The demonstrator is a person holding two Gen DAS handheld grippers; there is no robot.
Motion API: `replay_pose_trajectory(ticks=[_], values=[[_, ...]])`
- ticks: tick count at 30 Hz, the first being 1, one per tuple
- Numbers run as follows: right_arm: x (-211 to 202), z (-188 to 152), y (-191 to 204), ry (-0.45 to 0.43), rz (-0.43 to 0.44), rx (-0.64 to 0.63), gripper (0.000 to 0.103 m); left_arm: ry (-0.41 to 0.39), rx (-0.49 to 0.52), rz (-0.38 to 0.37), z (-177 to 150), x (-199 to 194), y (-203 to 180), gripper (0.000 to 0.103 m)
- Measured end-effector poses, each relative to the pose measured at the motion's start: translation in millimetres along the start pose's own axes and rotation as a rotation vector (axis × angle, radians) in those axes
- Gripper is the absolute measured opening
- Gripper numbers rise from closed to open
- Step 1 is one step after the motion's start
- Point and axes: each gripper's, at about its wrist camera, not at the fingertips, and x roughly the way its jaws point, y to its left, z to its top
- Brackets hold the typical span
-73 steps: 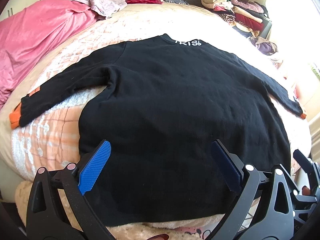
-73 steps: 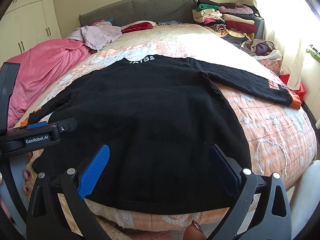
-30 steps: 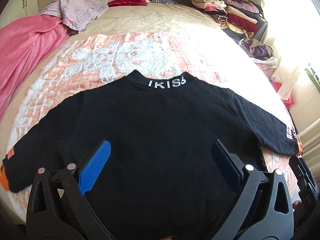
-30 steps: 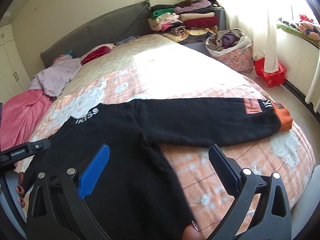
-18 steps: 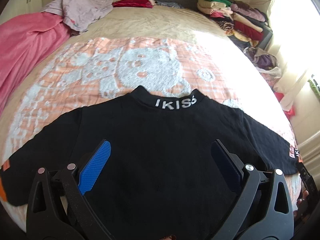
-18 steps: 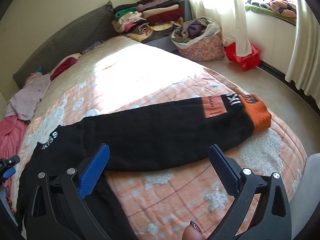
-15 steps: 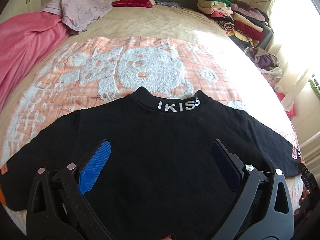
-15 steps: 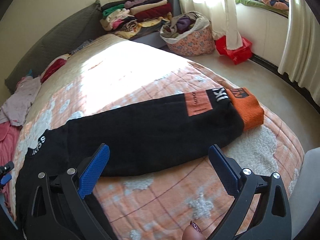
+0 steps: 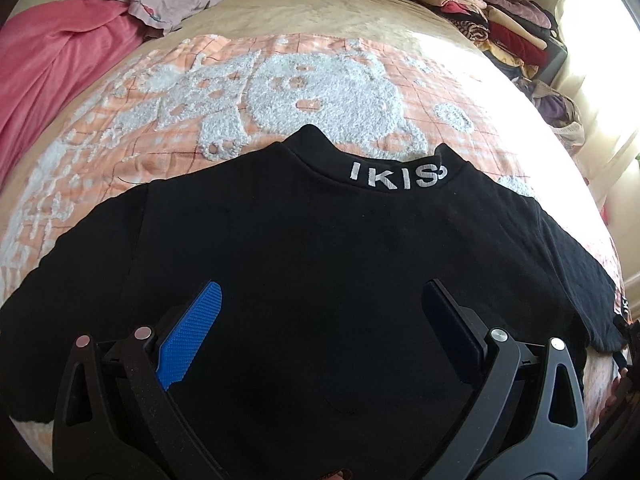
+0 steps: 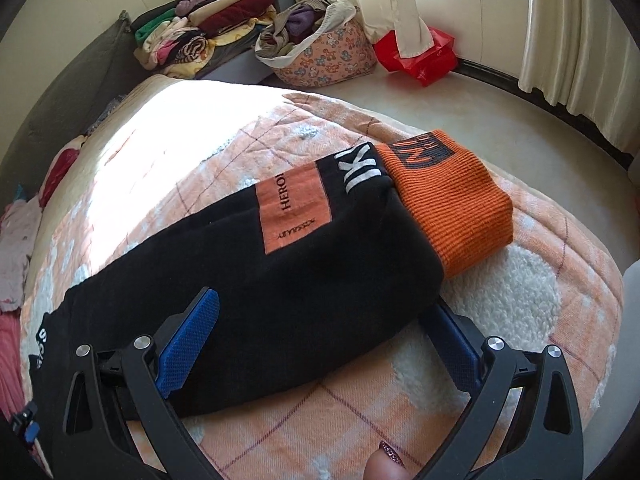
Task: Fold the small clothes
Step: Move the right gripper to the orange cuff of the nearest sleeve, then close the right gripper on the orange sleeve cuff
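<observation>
1. Sitting on the floor in the upper centre of the right wrist frame, a floral fabric basket is seen filled with loose clothes, purple and grey pieces among them; a red bag is seen just beside it on the right.
2. A stack of folded clothes is seen at the upper left of that frame, piled on a low grey surface beside the bed.
3. The black sweatshirt is laid flat on the peach blanket, filling the lower half of the left wrist frame, with its white-lettered collar just above centre.
4. The left gripper is held wide open over the body of the garment; nothing is gripped, and contact with the fabric cannot be told.
5. The right gripper is also spread wide, with the sweatshirt's sleeve lying between its fingers; the blue pad at lower left appears to touch the sleeve's near edge, while the other is partly hidden under the far edge. The sleeve is not clamped.
6. The orange cuff is seen right of centre, beyond the fingertips, resting on the blanket.
</observation>
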Motion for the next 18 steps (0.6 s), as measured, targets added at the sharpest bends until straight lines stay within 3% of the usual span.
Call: replay_pose_trajectory(ticks=[6,10,13,18], values=[[4.3,12.8,-0.4,-0.050,0.043,0.045,0.097,-0.003,-0.023,-0.015,-4.9,-3.5,9.0,0.094],[1.2,15.6,-1.0,-0.070,0.063,0.050,0.047,-0.009,-0.032,-0.022,-5.2,-5.8,12.0,0.094],[-4.4,15.1,-0.8,-0.065,0.104,0.032,0.025,-0.009,-0.044,-0.046,-5.2,-6.4,14.6,0.094],[-34.5,13.2,18.7,-0.120,0.184,-0.059,0.017,-0.017,-0.047,-0.068,-6.0,-8.6,18.9,0.094]])
